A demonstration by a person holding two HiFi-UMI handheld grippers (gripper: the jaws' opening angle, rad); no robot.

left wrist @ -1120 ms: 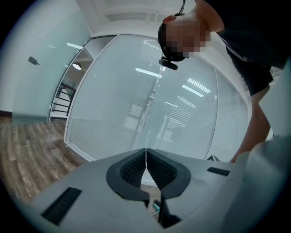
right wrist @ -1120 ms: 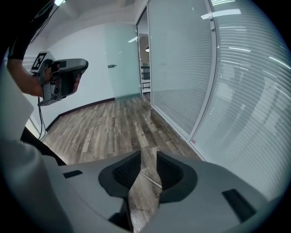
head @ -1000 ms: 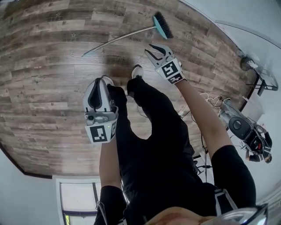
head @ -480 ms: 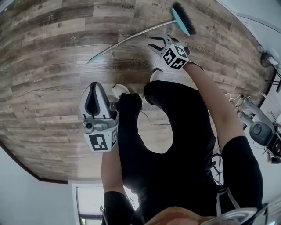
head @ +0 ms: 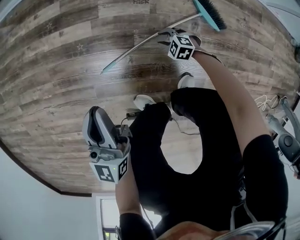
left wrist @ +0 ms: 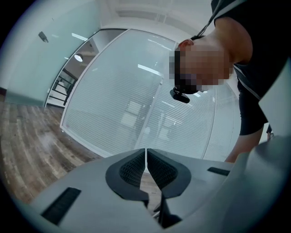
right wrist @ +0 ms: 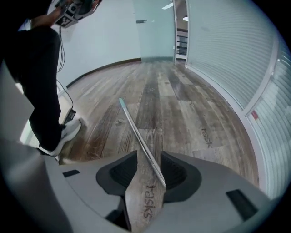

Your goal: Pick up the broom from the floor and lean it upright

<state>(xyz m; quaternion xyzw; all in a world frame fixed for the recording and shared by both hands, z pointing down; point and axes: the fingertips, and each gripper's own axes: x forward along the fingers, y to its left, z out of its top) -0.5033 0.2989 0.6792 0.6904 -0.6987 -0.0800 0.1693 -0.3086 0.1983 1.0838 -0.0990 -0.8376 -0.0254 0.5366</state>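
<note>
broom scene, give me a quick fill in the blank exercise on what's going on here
1. The broom lies flat on the wooden ____.
2. The right tool, jaws opening, has the broom's ____ in the gap between its jaws, not gripped.
3. The left tool has its jaws ____, with nothing between them.
Missing words: floor; handle; shut

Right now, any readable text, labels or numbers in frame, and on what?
"tasks": printed on the grey-brown wood-plank floor, beside the thin metal broom handle, right gripper view.
"task": same floor, further right in that view.
"task": same floor, top edge of the head view.
Faint print near the handle in the head view: too blurred to read.
</note>
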